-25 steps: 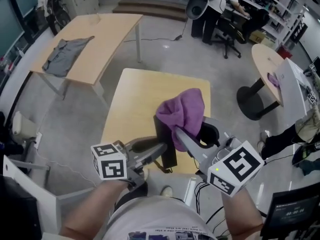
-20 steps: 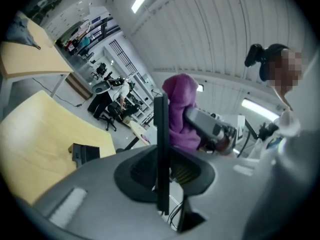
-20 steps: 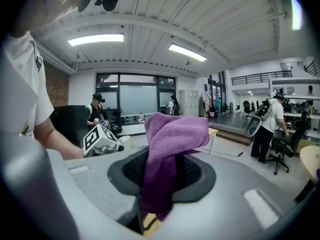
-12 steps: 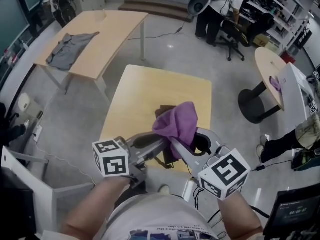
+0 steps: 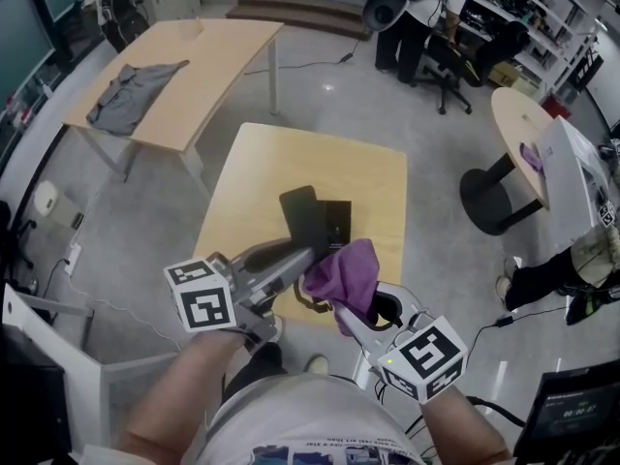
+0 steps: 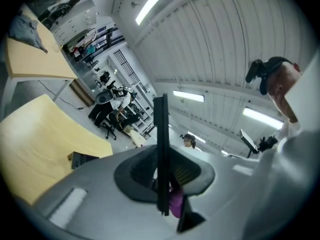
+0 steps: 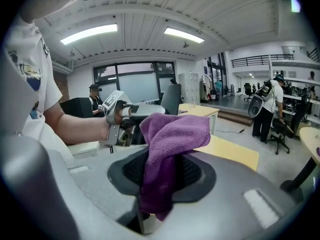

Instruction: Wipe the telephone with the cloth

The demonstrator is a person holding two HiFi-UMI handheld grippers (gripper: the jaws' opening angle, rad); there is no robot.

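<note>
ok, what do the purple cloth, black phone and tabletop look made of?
Purple cloth: soft matte pile, drapes limply, likely microfibre or terry.
Black phone: thin rigid slab, smooth dark face; plastic or glass, can't tell.
Tabletop: pale wood-look, flat and even, probably laminate.

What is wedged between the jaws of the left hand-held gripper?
The black telephone, seen edge-on in the left gripper view; the left hand-held gripper is shut on it.
</note>
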